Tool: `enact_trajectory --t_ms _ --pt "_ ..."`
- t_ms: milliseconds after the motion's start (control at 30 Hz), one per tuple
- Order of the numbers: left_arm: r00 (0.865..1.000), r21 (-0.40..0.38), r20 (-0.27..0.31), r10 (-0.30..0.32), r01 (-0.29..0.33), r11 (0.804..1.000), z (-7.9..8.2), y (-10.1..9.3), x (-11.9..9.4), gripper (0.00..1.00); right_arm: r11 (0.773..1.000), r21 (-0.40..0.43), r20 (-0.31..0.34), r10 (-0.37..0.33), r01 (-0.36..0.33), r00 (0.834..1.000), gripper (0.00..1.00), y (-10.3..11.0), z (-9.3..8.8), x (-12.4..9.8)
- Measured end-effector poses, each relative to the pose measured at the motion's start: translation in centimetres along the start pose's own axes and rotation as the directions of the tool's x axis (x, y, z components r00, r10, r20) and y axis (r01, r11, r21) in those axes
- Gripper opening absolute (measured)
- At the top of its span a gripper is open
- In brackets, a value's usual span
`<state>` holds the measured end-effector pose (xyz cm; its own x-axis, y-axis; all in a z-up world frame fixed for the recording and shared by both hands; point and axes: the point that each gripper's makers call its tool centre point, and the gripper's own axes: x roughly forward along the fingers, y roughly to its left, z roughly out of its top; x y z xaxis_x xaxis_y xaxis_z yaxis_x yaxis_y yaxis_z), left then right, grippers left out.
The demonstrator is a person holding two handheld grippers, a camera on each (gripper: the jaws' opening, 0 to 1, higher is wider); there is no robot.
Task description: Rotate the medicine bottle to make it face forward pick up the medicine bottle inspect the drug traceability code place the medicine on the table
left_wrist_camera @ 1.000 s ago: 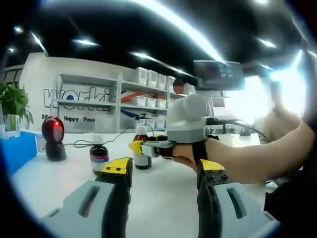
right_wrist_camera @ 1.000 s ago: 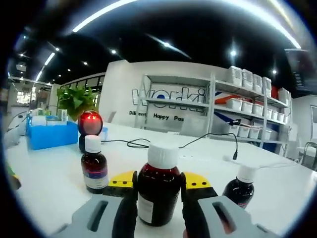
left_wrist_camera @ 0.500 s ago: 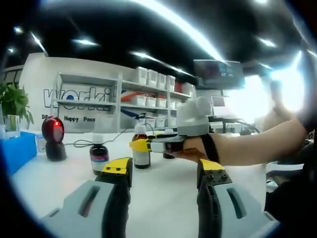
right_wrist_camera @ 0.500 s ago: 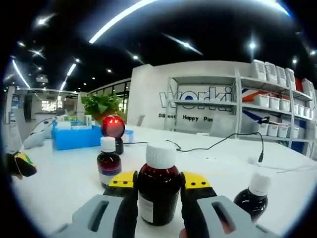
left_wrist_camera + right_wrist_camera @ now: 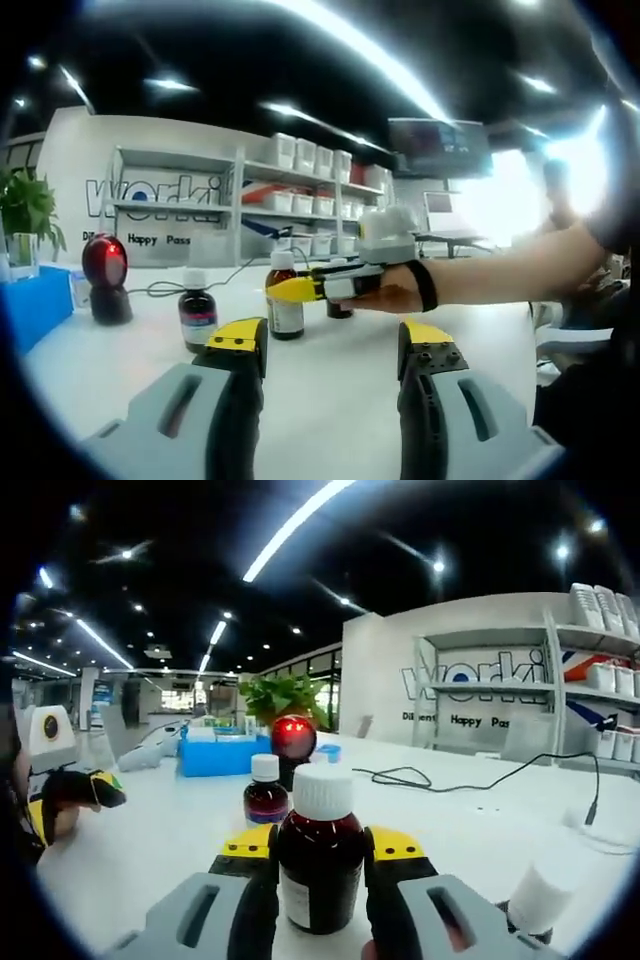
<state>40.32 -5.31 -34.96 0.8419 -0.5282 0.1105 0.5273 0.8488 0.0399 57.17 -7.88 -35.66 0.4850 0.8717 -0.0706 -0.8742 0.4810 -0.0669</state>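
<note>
My right gripper is shut on a brown medicine bottle with a white cap and a pale label on its left side. The bottle is upright between the yellow-tipped jaws. From the left gripper view, that same right gripper grips the bottle near mid-table, with a person's hand behind it. Whether the bottle's base touches the table is unclear. My left gripper is open, low over the white table, holding nothing. It also appears as a yellow-tipped left gripper at the left edge of the right gripper view.
A second brown bottle stands just beyond the held one, also second bottle. A third bottle is at lower right. A red-lit scanner, a blue box, a plant and a black cable lie farther back.
My right gripper has swung to the left with the bottle still in it, so its view has panned toward the scanner and blue box. My left gripper has stayed still.
</note>
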Motion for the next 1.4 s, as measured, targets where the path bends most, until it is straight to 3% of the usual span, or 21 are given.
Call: enact_trajectory --t_ms 267,333,467,600,633,833,967,1033,1267,1400 --pt "1.000 0.003 -0.002 -0.001 0.001 1.000 0.0 -0.1 0.0 0.43 0.999 0.042 -0.014 -0.002 0.003 1.000 0.30 0.9 -0.7 -0.2" --pt "1.000 0.004 -0.003 -0.001 0.001 1.000 0.0 -0.1 0.0 0.43 0.999 0.044 -0.026 -0.030 0.031 0.999 0.34 0.7 -1.1 -0.3" --pt "1.000 0.002 -0.002 0.001 -0.001 1.000 0.0 -0.1 0.0 0.43 0.991 0.066 0.013 -0.120 0.119 0.993 0.39 0.6 -0.5 -0.8" --pt "1.000 0.003 -0.002 0.001 -0.001 1.000 0.0 -0.1 0.0 0.43 0.966 -0.007 -0.014 -0.259 0.259 0.966 0.46 -0.1 -0.8 -0.8" --pt "1.000 0.003 -0.002 0.001 -0.001 1.000 0.0 -0.1 0.0 0.43 0.953 -0.036 -0.019 -0.303 0.302 0.953 0.46 -0.2 -0.7 -1.2" --pt "1.000 -0.005 0.010 0.012 -0.012 1.000 0.2 0.3 -0.1 0.43 0.887 -0.027 -0.035 -0.461 0.460 0.887 0.49 -0.5 -0.5 -0.6" --pt "1.000 -0.007 0.013 0.024 -0.023 1.000 0.3 0.5 -0.2 0.43 0.828 0.000 -0.022 -0.560 0.560 0.828 0.44 -0.9 -0.2 -1.1" --pt "0.999 -0.011 0.018 0.028 -0.027 1.000 0.4 0.5 -0.2 0.43 0.824 0.028 -0.026 -0.565 0.566 0.825 0.38 -0.7 -0.2 -1.0" --pt "0.999 -0.019 0.025 0.031 -0.031 0.999 0.5 0.7 -0.3 0.43 0.780 0.014 -0.042 -0.625 0.626 0.779 0.30 -1.3 -0.6 -0.8" --pt "0.999 -0.019 0.026 0.031 -0.031 0.999 0.5 0.7 -0.3 0.43 0.799 0.019 -0.037 -0.600 0.601 0.799 0.29 -1.4 -0.5 -0.8"
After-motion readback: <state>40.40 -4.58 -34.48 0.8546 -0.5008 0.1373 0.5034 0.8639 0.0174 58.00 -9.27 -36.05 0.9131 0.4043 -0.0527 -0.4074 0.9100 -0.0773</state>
